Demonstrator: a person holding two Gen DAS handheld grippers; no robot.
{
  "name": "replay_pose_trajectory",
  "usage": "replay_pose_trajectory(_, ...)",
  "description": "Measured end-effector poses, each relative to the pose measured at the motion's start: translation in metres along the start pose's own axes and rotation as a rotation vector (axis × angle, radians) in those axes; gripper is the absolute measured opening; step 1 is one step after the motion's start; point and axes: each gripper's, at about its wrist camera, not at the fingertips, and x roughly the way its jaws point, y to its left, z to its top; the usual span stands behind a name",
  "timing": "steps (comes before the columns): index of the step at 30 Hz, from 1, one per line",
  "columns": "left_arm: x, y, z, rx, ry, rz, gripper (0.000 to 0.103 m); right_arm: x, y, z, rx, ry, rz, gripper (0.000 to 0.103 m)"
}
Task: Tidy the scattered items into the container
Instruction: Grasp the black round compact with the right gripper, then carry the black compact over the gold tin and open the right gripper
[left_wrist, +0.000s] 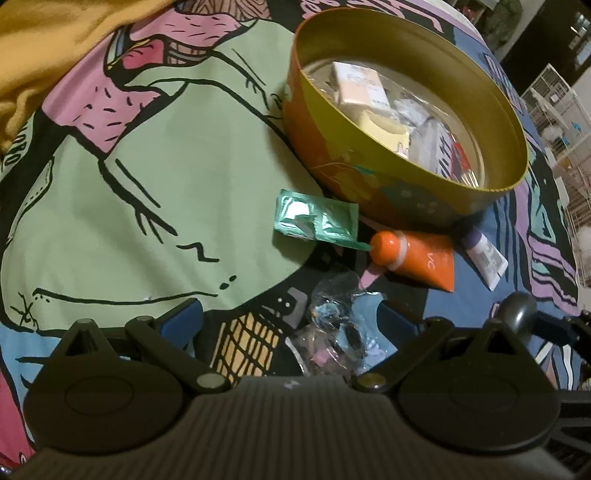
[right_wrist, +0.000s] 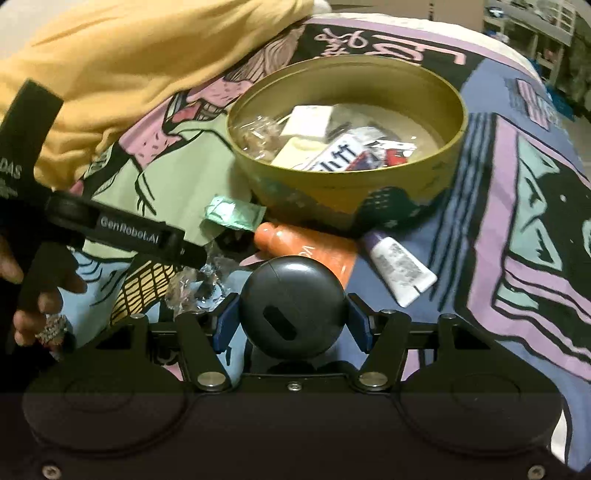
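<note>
right gripper (right_wrist: 291, 325) clamps a dark ball (right_wrist: 291, 306); left gripper (left_wrist: 291, 321), marked "genrobot.ai", gapes.

Dim indoor light, soft motion blur, fisheye-bent edges, perhaps glare on plastic.

A bed (left_wrist: 155, 155) is carrying everything, and a bright cartoon cover is lying over it. A yellow blanket (right_wrist: 147, 70) is sitting bunched up at the far left. A round tin (left_wrist: 402, 192) is sitting on the cover with small things inside it. Just in front of the tin, a green packet (left_wrist: 314, 221) is lying flat. Beside it, an orange tube (left_wrist: 417, 258) is lying on its side. A small white tube (left_wrist: 484, 254) is lying near the orange one, close to the tin. Closer in, a crinkly clear wrapper (left_wrist: 332, 325) is lying on the cover.
</note>
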Motion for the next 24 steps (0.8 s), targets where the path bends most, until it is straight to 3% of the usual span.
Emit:
replay_pose_trajectory(9, -0.004, -0.008, -0.003, 0.033, -0.004, -0.082, 0.103, -0.03, -0.015, -0.011, 0.057, -0.035, -0.032, 0.059)
replay_pose_trajectory(24, -0.001, -0.017, -0.003, 0.074, 0.005, -0.115, 0.103, -0.066, -0.023, -0.007, 0.059, -0.052, -0.056, 0.059)
